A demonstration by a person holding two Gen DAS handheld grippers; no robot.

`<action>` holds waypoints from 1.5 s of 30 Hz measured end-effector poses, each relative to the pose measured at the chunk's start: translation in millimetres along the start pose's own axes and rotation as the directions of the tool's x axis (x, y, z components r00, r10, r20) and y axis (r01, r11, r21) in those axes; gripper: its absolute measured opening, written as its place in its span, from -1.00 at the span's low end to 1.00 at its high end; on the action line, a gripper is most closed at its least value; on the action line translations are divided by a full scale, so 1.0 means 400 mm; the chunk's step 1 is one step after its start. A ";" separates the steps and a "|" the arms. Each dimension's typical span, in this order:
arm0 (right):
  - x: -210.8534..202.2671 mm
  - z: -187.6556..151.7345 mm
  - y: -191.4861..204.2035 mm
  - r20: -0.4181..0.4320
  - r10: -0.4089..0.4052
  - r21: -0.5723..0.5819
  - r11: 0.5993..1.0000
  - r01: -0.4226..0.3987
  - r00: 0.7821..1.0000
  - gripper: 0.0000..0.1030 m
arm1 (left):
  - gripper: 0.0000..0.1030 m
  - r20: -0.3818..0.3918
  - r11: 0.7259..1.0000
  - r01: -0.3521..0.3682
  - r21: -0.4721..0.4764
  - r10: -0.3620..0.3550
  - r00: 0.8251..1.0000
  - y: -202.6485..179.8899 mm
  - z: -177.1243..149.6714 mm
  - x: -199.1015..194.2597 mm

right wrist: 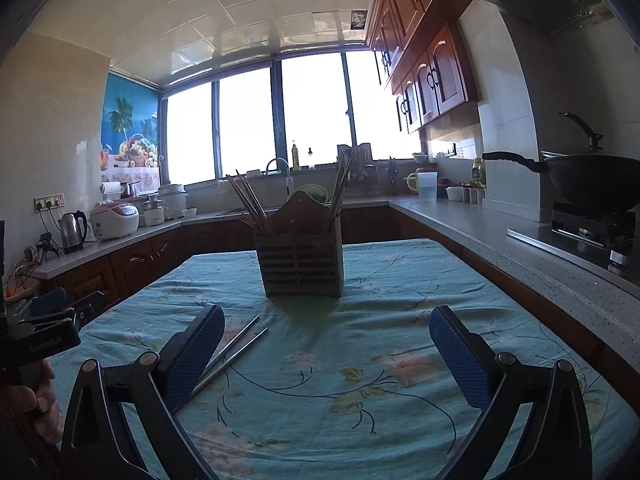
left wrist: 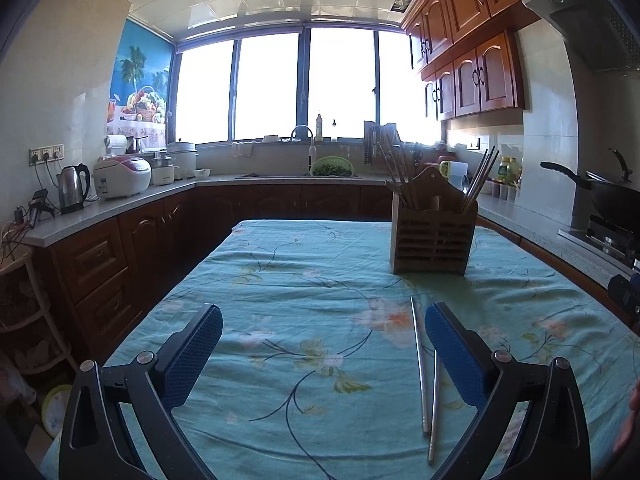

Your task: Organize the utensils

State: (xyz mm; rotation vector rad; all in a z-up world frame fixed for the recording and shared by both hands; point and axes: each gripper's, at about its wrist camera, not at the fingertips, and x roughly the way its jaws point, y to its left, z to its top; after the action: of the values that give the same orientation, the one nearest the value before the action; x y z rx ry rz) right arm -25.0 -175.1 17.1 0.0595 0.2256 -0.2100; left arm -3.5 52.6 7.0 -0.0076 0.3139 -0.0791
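Both grippers hover low over the bench, jaws spread wide with nothing between them: the left gripper [left wrist: 324, 344] and the right gripper [right wrist: 327, 344]. Just beyond the pads lie the two metal chopsticks [left wrist: 420, 364], flat on the floral tablecloth [left wrist: 280, 280], nearly parallel, ends slightly staggered; in the left wrist view they run just inside the right-hand pad, in the right wrist view they pass beside the left-hand pad. Farther back stands the wooden utensil holder [right wrist: 301, 252], upright, with other chopsticks already leaning out of its compartments. Thin, smooth sticks on soft cloth look likely to roll or scissor apart when pinched, or the pads may bunch the fabric. Carried at a tilt, one could slip free; a careless insertion might knock the holder or snag the leaning sticks
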 end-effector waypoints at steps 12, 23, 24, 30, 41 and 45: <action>-0.001 -0.025 -0.010 -0.025 -0.003 0.004 1.000 0.003 1.000 1.00 | 0.99 -0.008 0.999 -0.031 -0.012 0.031 0.999 0.012 -0.006 0.004; -0.003 -0.037 -0.026 -0.033 -0.007 0.027 1.000 0.008 0.999 1.00 | 0.99 -0.009 1.000 -0.029 0.001 0.029 1.000 0.012 -0.016 -0.003; -0.004 -0.037 -0.027 -0.032 -0.006 0.028 1.000 0.007 0.999 1.00 | 0.99 -0.010 1.000 -0.029 0.002 0.029 1.000 0.012 -0.016 -0.003; -0.007 -0.037 -0.028 -0.025 -0.006 0.033 0.999 0.006 1.000 1.00 | 0.99 -0.020 1.000 -0.026 0.012 0.026 0.999 0.008 -0.018 -0.002; -0.010 -0.039 -0.030 -0.020 -0.005 0.035 0.999 0.005 1.000 1.00 | 0.99 -0.013 0.999 -0.028 0.016 0.028 1.000 0.001 -0.022 -0.009; -0.010 -0.040 -0.030 -0.014 -0.007 0.038 0.999 0.007 1.000 1.00 | 0.99 -0.010 0.999 -0.029 0.016 0.029 1.000 -0.001 -0.024 -0.011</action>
State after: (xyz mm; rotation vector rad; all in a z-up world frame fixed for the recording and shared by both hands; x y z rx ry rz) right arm -35.0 -184.7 2.0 0.0979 0.2352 -0.2207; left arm -10.5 52.6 -0.9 0.0129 0.3237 -0.0530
